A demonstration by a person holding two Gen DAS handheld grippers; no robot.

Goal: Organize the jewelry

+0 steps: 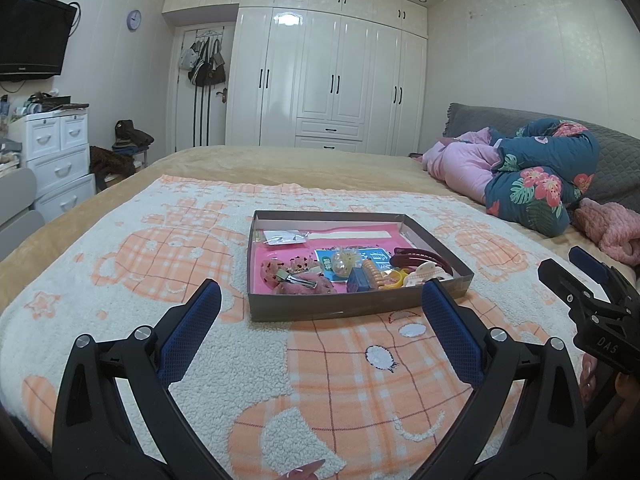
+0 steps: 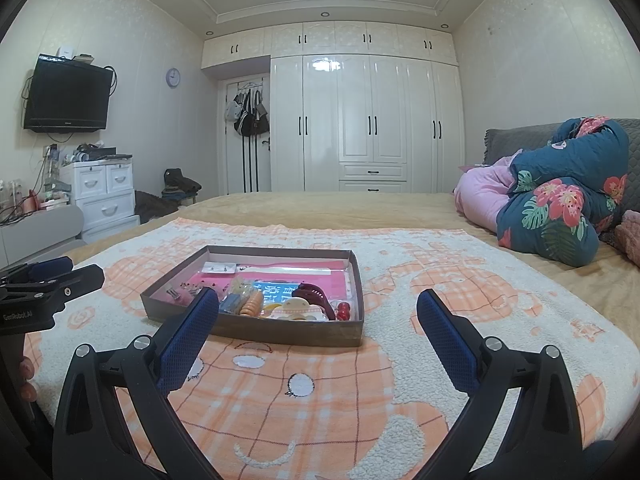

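Note:
A shallow brown cardboard box [image 1: 352,309] with a pink floor lies on an orange-and-white blanket on the bed; it also shows in the right wrist view [image 2: 280,332]. It holds several hair clips, a dark red claw clip [image 1: 416,257], a blue card [image 1: 360,258], an orange comb-like clip [image 2: 251,305] and a small plastic bag [image 1: 282,237]. My left gripper [image 1: 320,294] is open and empty, just short of the box's near wall. My right gripper [image 2: 318,300] is open and empty, at the same near wall.
The blanket [image 1: 160,272] covers the bed's near half. A rolled floral and pink quilt [image 1: 532,172] lies at the right by the grey headboard. White wardrobes [image 1: 332,80] fill the far wall. A white drawer unit [image 1: 56,156] and a wall TV [image 2: 68,98] stand at the left.

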